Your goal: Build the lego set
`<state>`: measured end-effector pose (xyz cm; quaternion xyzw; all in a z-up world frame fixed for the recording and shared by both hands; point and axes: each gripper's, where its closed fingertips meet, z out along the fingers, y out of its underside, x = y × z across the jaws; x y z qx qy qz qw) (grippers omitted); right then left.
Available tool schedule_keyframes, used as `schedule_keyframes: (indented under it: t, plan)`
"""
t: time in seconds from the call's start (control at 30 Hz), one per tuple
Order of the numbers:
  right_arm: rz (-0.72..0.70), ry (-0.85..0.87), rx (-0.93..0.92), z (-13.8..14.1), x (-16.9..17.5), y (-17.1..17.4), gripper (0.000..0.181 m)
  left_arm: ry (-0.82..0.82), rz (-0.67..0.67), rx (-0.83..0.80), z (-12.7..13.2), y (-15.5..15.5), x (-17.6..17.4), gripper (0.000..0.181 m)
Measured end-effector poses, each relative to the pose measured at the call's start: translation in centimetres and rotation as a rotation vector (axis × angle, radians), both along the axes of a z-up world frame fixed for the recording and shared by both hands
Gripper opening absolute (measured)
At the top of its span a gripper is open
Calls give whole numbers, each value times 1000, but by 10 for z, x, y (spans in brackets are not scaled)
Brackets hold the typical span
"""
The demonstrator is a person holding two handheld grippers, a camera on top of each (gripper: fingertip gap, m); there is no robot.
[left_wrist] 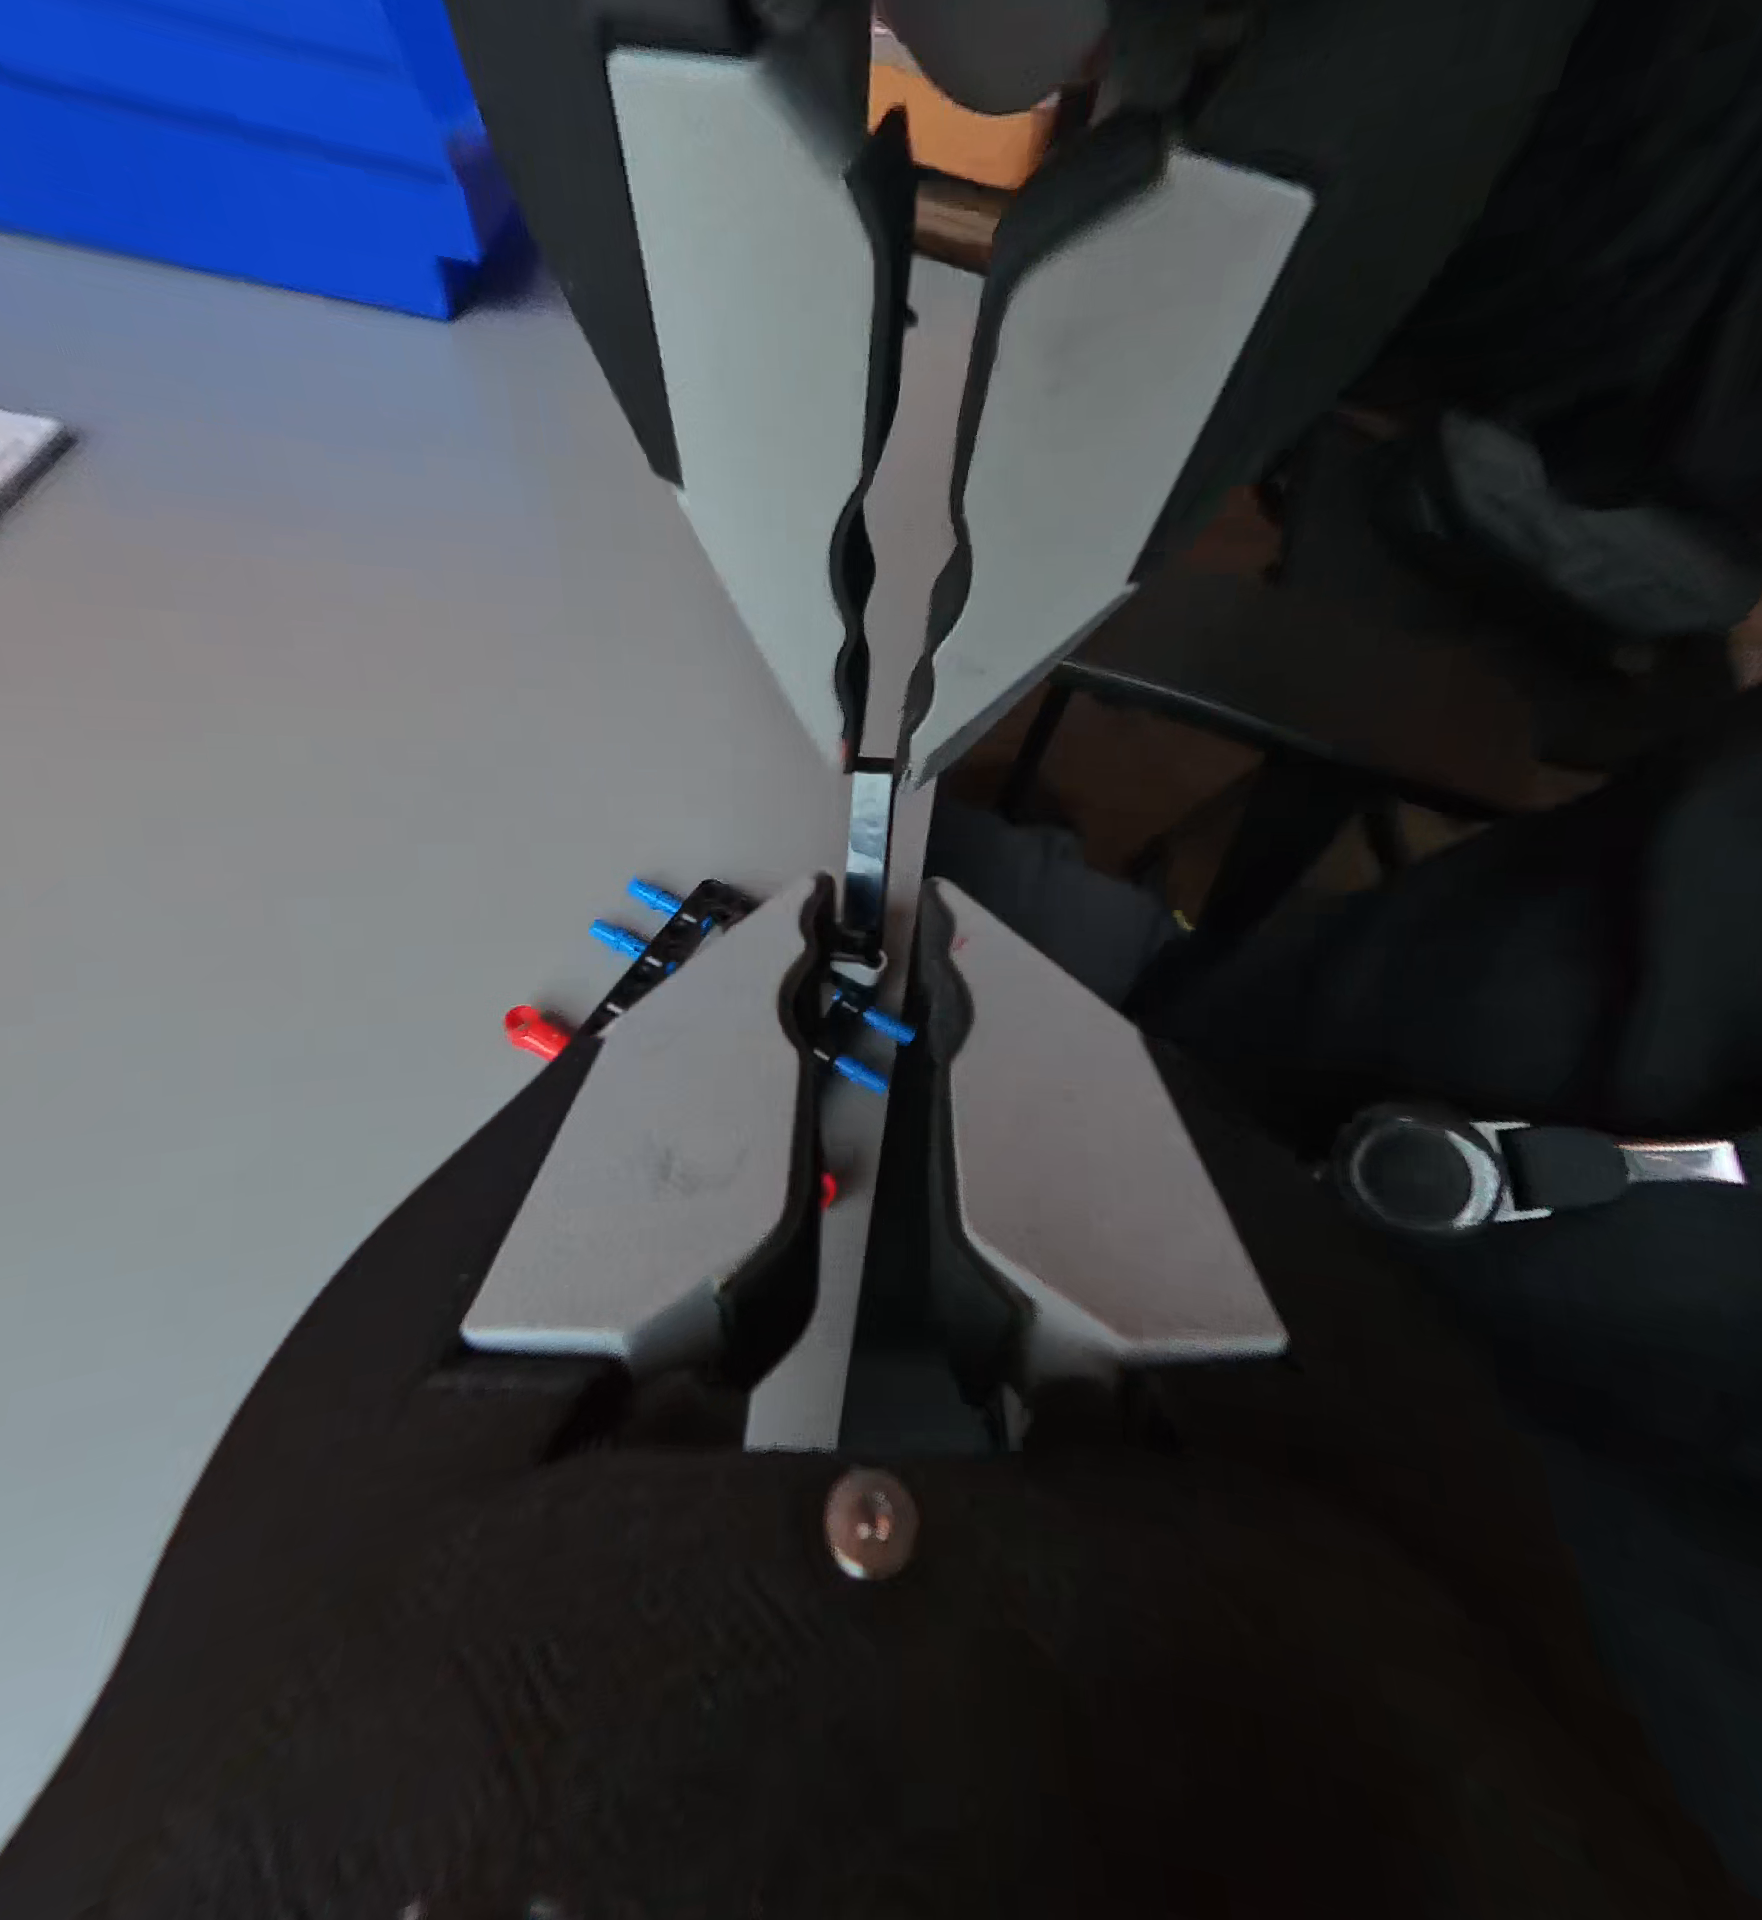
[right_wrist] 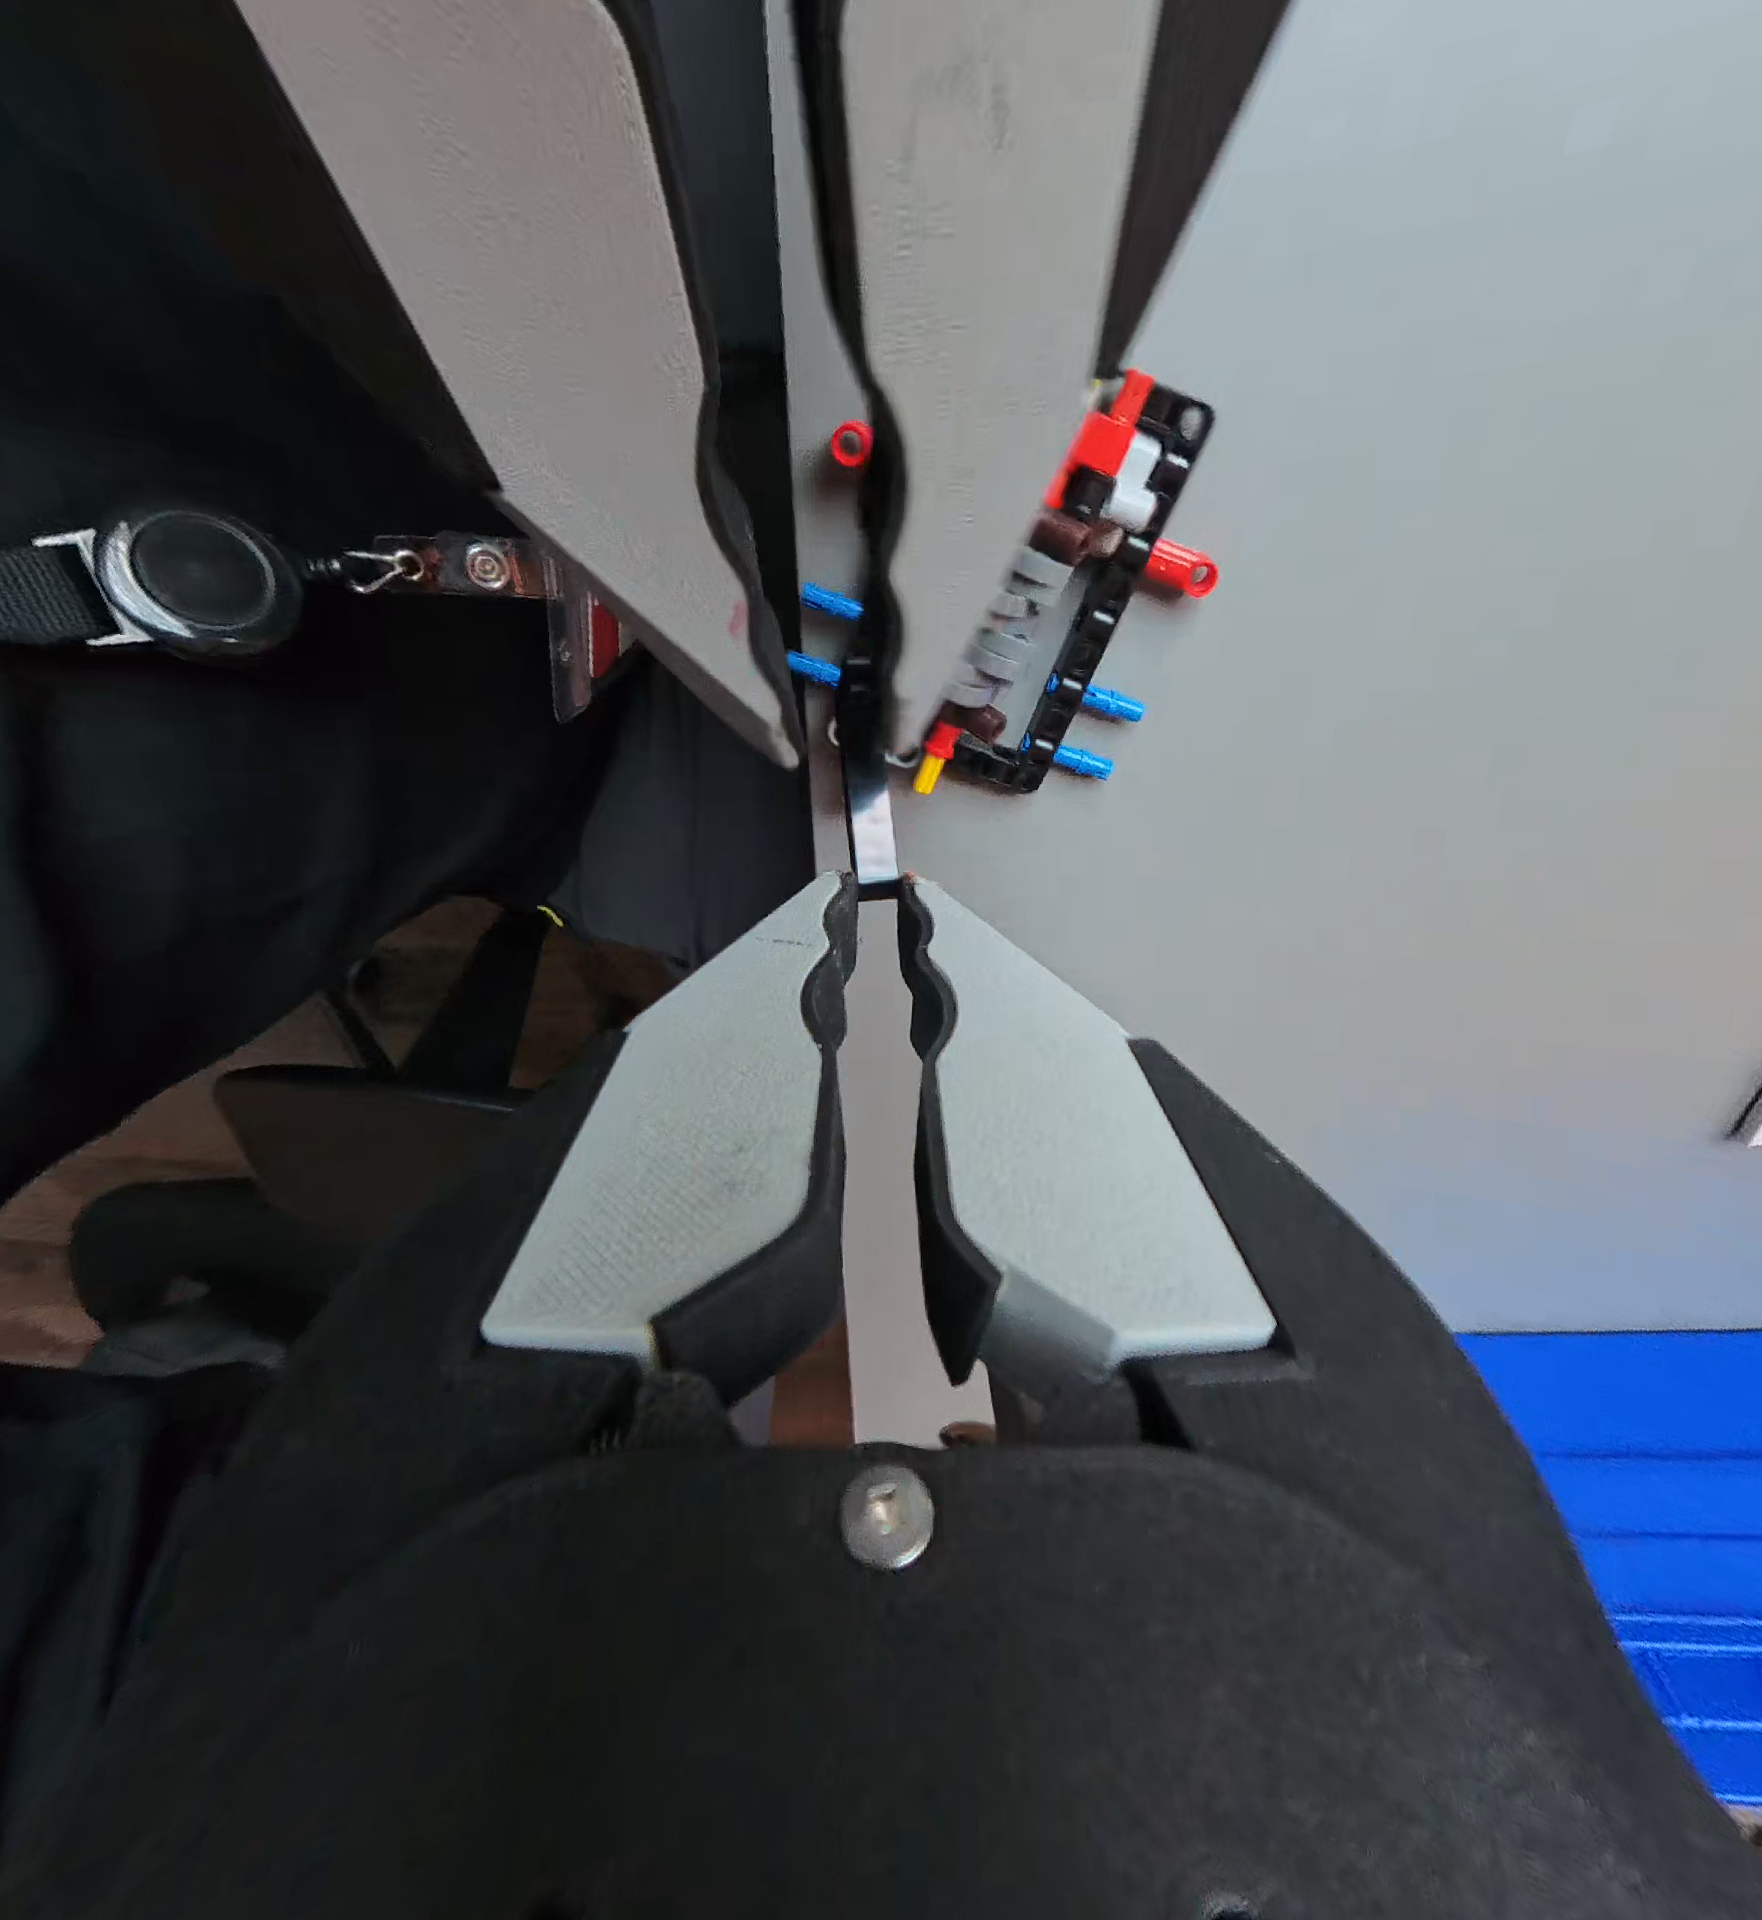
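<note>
Two grippers are meeting tip to tip over a smooth grey worktop (right_wrist: 1479, 520), each with flat grey wedge-shaped fingers lined with wavy black rubber.

The right gripper (right_wrist: 877, 883) is pinching the near end of a glossy black flat lego beam (right_wrist: 872, 821) between its very tips. Behind the tips its fingers are standing slightly apart.

The left gripper (left_wrist: 861, 935) is clamping the other end of that same beam, where two small blue plastic pins (left_wrist: 872, 1044) are sticking out sideways.

The beam is bridging the two grippers right at the worktop's edge.

Just beside them, a partly built lego assembly (right_wrist: 1095, 603) is lying flat on the worktop: a black studless frame holding ribbed grey, brown and red pieces, with blue and red pegs poking out and a yellow tip at one corner.

A stack of bright blue plastic bins (left_wrist: 181, 135) is sitting at the far side.

A black round badge reel (right_wrist: 196, 582) is hanging against dark clothing.
</note>
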<state>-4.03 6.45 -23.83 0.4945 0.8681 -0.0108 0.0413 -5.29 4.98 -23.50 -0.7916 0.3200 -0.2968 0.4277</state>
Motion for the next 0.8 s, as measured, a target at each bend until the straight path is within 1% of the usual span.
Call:
schedule_keyframes:
  t: [0.03, 0.07, 0.13, 0.33, 0.37, 0.43, 0.47, 0.5, 0.53, 0.57, 0.6, 0.67, 0.73, 0.8]
  plan:
    - [-13, -10, -9, 1, 0, 1, 4, -20, -18, -43, -3, -1, 0, 7]
    - [-15, -10, -33, 2, 0, 0, 4, -43, -25, -79, -5, -1, 0, 5]
    - [-21, 2, -86, 2, 0, -4, 5, -114, -48, -94, -4, -4, 1, 2]
    - [-77, 67, -164, -3, -5, 1, 5, -119, -45, -111, -11, -3, 0, 0]
    - [-86, 78, -191, -3, -6, 0, 4, -124, -44, -109, -11, -2, 0, 1]
    - [-95, 99, -241, -3, -5, 0, 4, -101, -12, -113, -14, 4, -6, 25]
    - [-103, 114, -251, -2, -6, 2, 4, -84, -22, -120, -16, 4, -7, 29]
    - [-110, 129, -260, -1, -7, 4, 4, -72, -37, -125, -18, 3, -6, 29]
    - [-114, 145, -279, 1, -8, 4, 4, -53, -38, -125, -20, 4, -7, 27]
    - [-117, 162, -296, 3, -10, 4, 4, -37, -54, -120, -21, 3, -6, 14]
    - [-121, 170, -299, 3, -10, 5, 4, -31, -63, -104, -20, 3, -4, 8]
    - [-126, 186, -289, 3, -10, 9, 5, -23, -60, -80, -18, 6, -4, 5]
    - [-131, 215, -292, 3, -12, 11, 4, -34, -59, -87, -18, 8, -5, 7]
    - [-140, 284, -293, 6, -18, 14, 5, -43, -35, -63, -17, 12, -10, 6]
